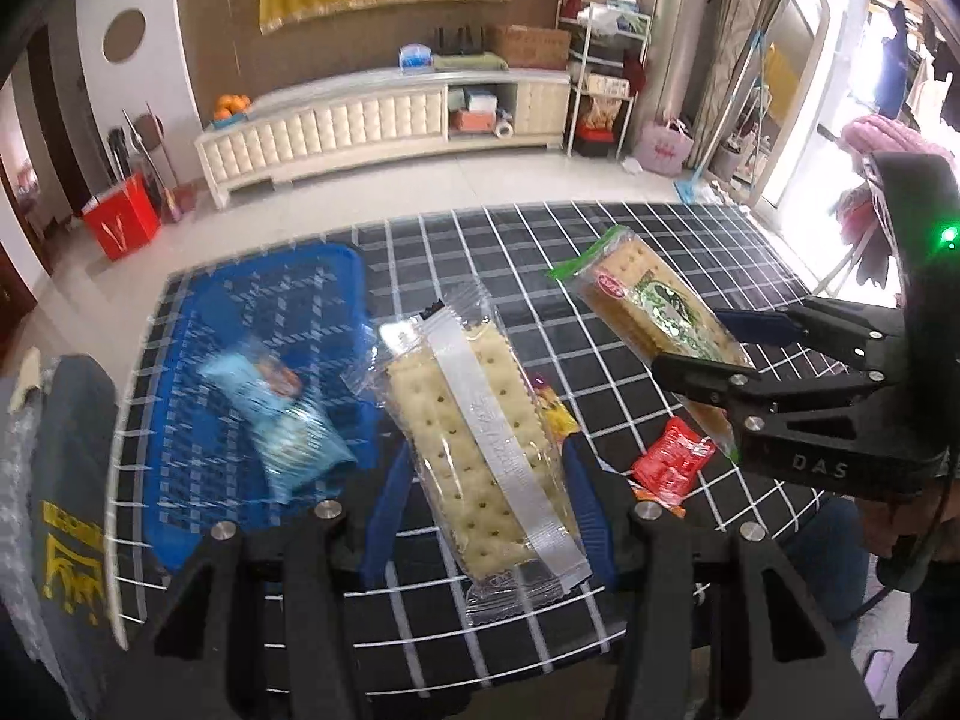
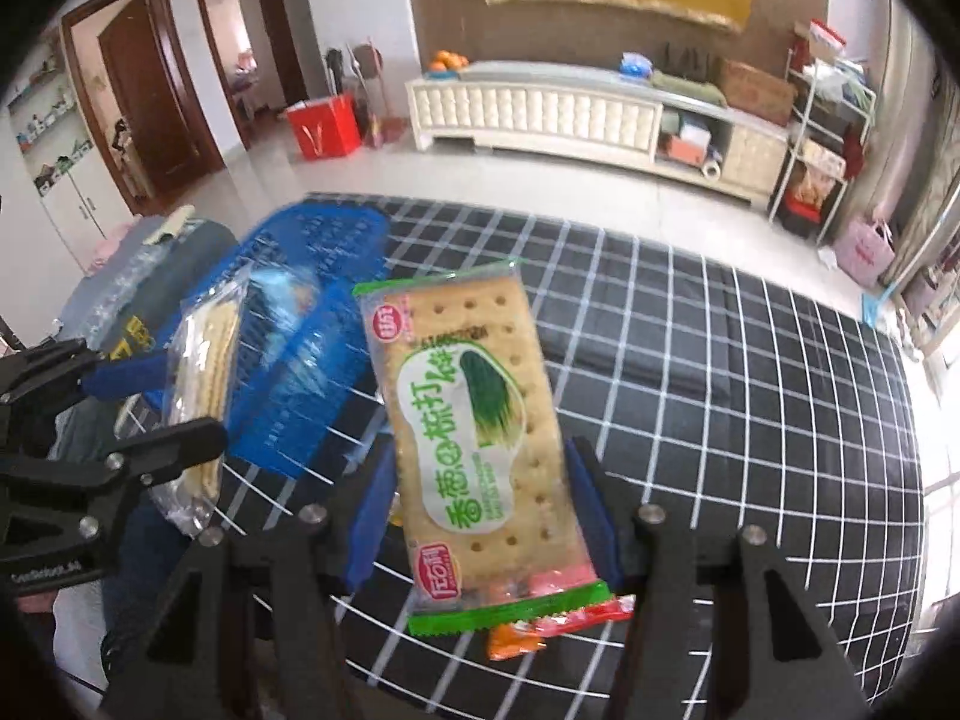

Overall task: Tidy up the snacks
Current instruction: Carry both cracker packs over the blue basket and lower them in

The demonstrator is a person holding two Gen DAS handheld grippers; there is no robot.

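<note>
Green cracker pack [image 2: 480, 438]: clear wrapper with green ends, red round logo at the top corner, large green Chinese characters down the front, a second red logo near the bottom; small print unreadable.
Plain cracker pack [image 1: 480, 438]: clear wrapper, silver seam strip facing up, no readable print.
Blue basket [image 1: 252, 324]: on the table's left part; holds a light blue snack packet [image 1: 282, 414], blurred.
Loose packets: a red one [image 1: 672, 462] and a yellow one [image 1: 555, 411] lie on the cloth between the two cracker packs.
Table [image 2: 750, 396]: black cloth with a white grid.
Room: pale tiled floor, long white cabinet [image 1: 384, 120], yellow hanging cloth, red box on the floor.
Left gripper [image 1: 486, 504]: blue pads closed against both long edges of the plain cracker pack, lifted beside the basket.
Right gripper [image 2: 480, 516]: marked "DAS"; closed on the green cracker pack, above the table.
</note>
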